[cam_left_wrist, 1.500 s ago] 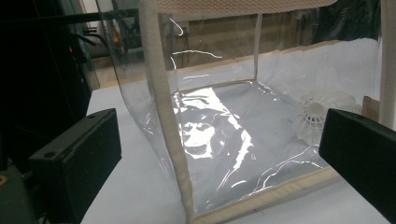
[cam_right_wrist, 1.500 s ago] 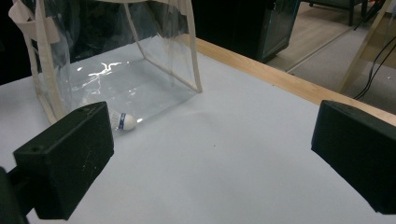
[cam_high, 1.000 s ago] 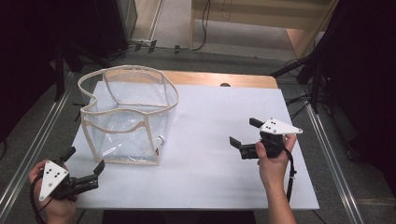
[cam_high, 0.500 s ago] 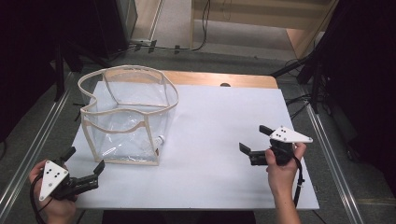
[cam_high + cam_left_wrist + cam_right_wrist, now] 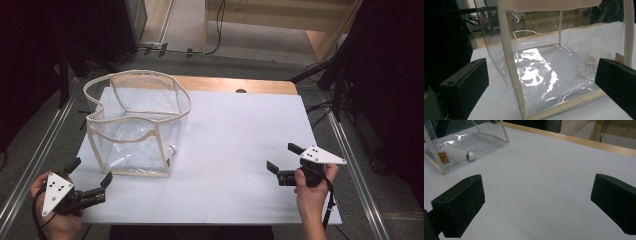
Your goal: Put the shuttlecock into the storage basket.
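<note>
Shuttlecock [image 5: 459, 155] in bag [image 5: 135, 125], cork twd R; L gripper [image 5: 92, 187] nearer, R gripper [image 5: 281, 167] far; both agape, empty.

A white table top [image 5: 235, 150] lay across a wooden board whose bare edge [image 5: 235, 85] showed at 12 o'clock. Metal rails [image 5: 30, 160] ran along 9 and 3 o'clock. Black cables [image 5: 217, 30] trailed over the floor beyond, at 12 o'clock.
</note>
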Demonstrator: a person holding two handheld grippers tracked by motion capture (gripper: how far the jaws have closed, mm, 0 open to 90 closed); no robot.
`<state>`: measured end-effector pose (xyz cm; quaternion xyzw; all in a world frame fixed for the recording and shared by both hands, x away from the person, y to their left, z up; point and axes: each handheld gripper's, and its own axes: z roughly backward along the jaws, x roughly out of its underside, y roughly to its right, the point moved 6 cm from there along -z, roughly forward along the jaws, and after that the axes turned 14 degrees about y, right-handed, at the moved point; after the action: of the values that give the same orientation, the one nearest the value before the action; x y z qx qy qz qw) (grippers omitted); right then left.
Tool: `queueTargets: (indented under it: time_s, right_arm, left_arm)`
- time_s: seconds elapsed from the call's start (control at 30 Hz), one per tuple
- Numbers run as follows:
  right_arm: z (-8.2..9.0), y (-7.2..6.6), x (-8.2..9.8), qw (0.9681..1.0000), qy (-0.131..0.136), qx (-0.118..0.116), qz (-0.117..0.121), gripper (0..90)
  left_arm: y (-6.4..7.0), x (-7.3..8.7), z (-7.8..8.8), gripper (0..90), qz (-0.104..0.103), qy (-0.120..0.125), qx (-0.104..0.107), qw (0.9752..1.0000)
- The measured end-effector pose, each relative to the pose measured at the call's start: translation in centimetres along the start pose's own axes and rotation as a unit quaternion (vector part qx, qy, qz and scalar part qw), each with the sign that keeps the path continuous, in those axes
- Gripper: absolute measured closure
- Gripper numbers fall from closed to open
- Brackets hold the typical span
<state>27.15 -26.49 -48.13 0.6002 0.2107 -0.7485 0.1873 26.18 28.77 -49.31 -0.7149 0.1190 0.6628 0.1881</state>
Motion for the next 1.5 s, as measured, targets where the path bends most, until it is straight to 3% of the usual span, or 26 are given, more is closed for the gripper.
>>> queueTargets:
  time_s: [0.47,0.67,1.1,1.5]
  right_arm:
    - [2.2,2.1,2.7,0.9996,-0.012,0.026,-0.009,0.0]
    - [3.4,3.3,4.0,0.9989,-0.005,0.038,-0.026,0.0]
    - [4.9,4.5,4.9,0.9976,0.011,0.051,-0.047,0.0]
    - [6.0,5.4,5.0,0.9968,0.019,0.066,-0.040,0.0]
  left_arm:
    - [-0.1,0.0,0.1,0.0,0.000,0.000,-0.001,1.0000]
    - [-0.1,0.1,0.0,0.0,-0.002,-0.002,0.001,1.0000]
    - [-0.1,0.3,0.0,0.0,0.000,-0.006,0.001,1.0000]
    - [-0.1,0.6,-0.1,0.0,0.004,-0.012,0.004,0.9999]
